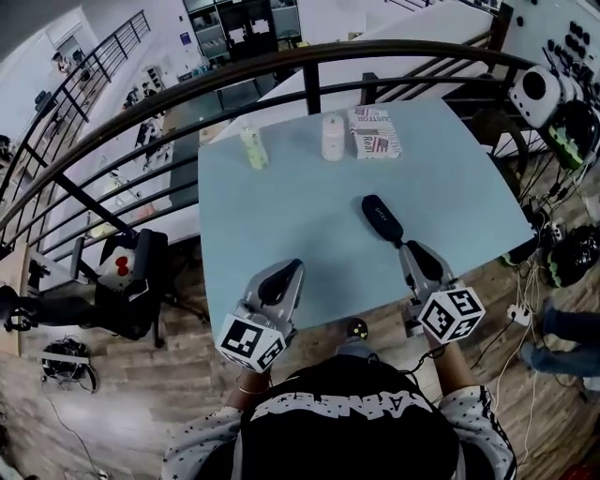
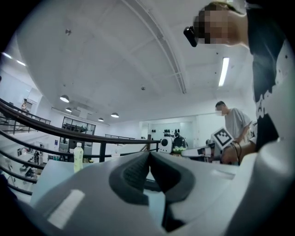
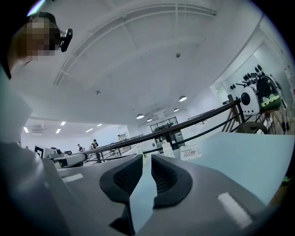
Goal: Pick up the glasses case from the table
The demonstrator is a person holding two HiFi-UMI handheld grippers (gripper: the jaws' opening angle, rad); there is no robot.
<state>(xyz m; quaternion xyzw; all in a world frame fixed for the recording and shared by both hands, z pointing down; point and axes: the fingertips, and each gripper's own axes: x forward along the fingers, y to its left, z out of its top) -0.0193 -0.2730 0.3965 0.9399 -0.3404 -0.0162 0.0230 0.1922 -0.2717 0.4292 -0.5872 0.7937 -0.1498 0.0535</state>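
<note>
The black glasses case (image 1: 382, 219) lies flat on the desk (image 1: 272, 206), just ahead of the right gripper (image 1: 410, 247). Its empty jaws are slightly apart and aimed at the case. The left gripper (image 1: 294, 266), jaws together, hangs aside.

This looks like a robotics lab or research workshop set on a raised gallery. A pale blue table (image 1: 281, 253) stands against a black metal railing (image 1: 309, 70). Beyond the railing from the table a lower floor opens out, with desks and glass-fronted cabinets (image 1: 246, 21) at its far end. Right of the table, white and green machine housings (image 1: 544, 94) are racked together. Left of the table, a tangle of cables (image 1: 66, 361) lies on the wood floor (image 1: 141, 412). Round ceiling lights (image 3: 183, 98) hang in a wide white hall, and a person (image 2: 233, 122) stands off the table's right side.
</note>
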